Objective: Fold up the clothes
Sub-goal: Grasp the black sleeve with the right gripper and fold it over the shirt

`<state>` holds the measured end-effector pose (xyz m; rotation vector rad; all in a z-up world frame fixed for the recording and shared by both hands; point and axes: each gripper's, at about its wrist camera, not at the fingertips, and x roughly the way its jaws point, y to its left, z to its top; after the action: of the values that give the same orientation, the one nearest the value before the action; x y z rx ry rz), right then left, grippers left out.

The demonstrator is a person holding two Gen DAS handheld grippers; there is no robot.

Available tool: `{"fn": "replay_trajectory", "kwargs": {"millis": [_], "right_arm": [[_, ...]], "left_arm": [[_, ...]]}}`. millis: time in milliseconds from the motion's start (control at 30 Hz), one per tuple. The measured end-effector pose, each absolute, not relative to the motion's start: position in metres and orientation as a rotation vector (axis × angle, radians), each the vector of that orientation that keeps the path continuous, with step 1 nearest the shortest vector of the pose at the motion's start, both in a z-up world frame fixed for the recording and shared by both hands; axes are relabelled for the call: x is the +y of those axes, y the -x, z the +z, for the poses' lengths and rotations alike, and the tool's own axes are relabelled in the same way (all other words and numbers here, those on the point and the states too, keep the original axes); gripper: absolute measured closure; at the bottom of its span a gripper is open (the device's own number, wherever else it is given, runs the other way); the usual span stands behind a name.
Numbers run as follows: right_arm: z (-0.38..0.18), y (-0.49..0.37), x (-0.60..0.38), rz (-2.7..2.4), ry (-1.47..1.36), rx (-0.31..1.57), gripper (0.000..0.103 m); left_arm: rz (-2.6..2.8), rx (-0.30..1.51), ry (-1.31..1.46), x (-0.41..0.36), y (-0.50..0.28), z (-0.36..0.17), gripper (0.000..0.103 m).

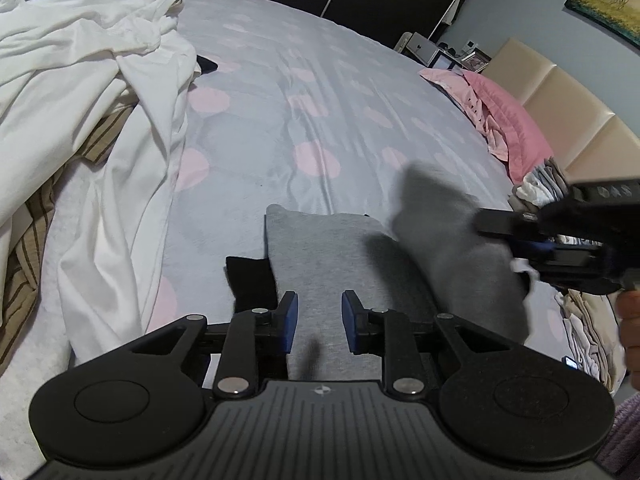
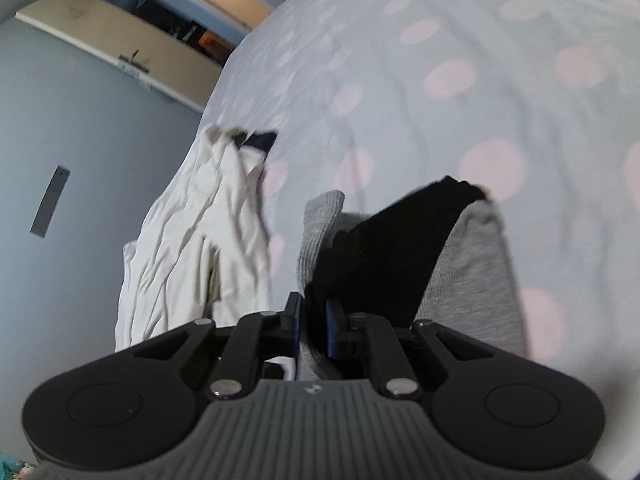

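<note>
Bedspread [image 1: 304, 92] bears one grey garment [image 1: 320, 248], two tools above.

Your left wrist camera looked down along its fingers, close over the bed [image 1: 304, 92]; your right wrist camera did likewise. Both shared the grey garment [image 1: 320, 264] and white clothes [image 1: 80, 92].

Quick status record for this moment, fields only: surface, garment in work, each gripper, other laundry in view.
surface: bed sheet, grey with pink dots
garment: grey garment with black parts, one end lifted
left gripper: open, over the flat grey cloth
right gripper: shut on grey garment, raising it; blurred
other laundry: white clothes heaped left; pink pillow right
</note>
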<state>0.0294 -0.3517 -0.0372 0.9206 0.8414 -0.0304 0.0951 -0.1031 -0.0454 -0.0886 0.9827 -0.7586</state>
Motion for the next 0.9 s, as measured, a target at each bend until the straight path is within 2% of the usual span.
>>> {"fn": "replay_trajectory", "kwargs": {"millis": [333, 433, 567, 633, 733, 900], "right_arm": [[-0.091, -0.089, -0.300, -0.032, -0.865, 0.970, 0.089], [-0.101, -0.094, -0.297, -0.033, -0.862, 0.979, 0.081], [-0.087, -0.092, -0.294, -0.005, -0.840, 0.956, 0.067], [-0.069, -0.085, -0.294, 0.011, -0.789, 0.924, 0.067], [-0.044, -0.068, -0.302, 0.015, -0.703, 0.883, 0.058], [-0.029, -0.024, -0.330, -0.051, -0.627, 0.869, 0.058]], "left_arm": [[-0.713, 0.995, 0.102, -0.084, -0.104, -0.051, 0.082], [-0.707, 0.998, 0.102, -0.083, -0.104, -0.051, 0.082], [-0.713, 0.997, 0.108, -0.082, -0.103, -0.047, 0.082], [-0.720, 0.995, 0.116, -0.081, -0.100, -0.044, 0.082], [-0.737, 0.997, 0.127, -0.080, -0.094, -0.039, 0.082], [-0.757, 1.003, 0.100, -0.084, -0.078, -0.031, 0.081]]}}
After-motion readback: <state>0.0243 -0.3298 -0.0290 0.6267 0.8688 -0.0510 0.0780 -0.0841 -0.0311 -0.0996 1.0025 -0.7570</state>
